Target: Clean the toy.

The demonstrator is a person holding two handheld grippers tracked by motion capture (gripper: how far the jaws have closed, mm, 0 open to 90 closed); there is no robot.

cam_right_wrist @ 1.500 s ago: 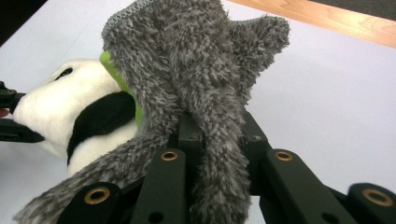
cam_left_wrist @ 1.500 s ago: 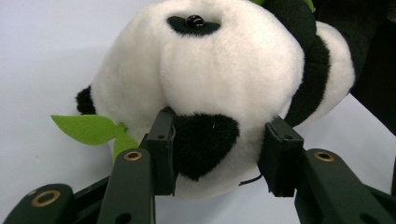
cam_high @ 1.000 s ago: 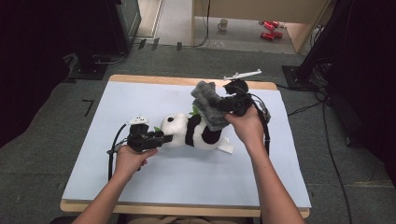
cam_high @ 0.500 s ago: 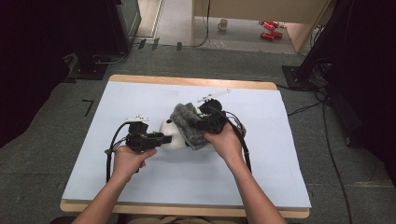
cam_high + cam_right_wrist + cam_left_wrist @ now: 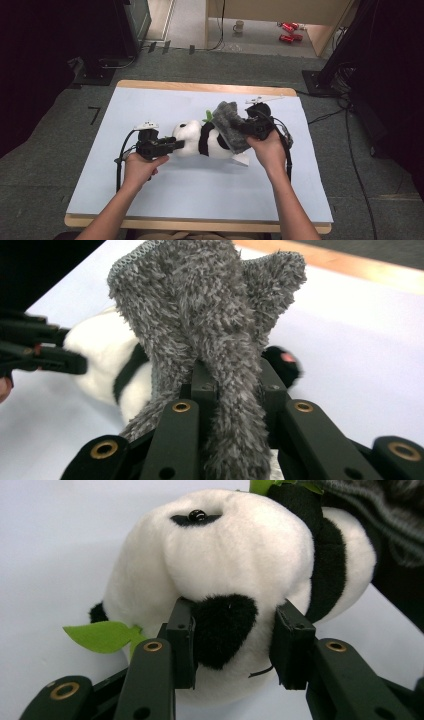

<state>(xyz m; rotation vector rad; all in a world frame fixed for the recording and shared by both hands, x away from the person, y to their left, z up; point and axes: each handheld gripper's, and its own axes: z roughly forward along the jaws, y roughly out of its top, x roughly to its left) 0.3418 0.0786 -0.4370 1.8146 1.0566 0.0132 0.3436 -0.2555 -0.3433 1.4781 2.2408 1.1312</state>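
High view: table (image 5: 150,200) evenly and brightly lit from overhead, pale surface free of glare; surrounding floor dim, falling to near black at 9 and 3 o'clock; a warmer bright patch on the floor at 12 o'clock; shadows under the forearms soft and short; overall slightly soft, low detail. Left gripper view: sharp on the panda toy (image 5: 225,565), white plush bright but not clipped; soft shadow beneath it toward 6 o'clock. Right gripper view: grey cloth (image 5: 210,330) crisp; background toward 9 and 3 o'clock blurred.
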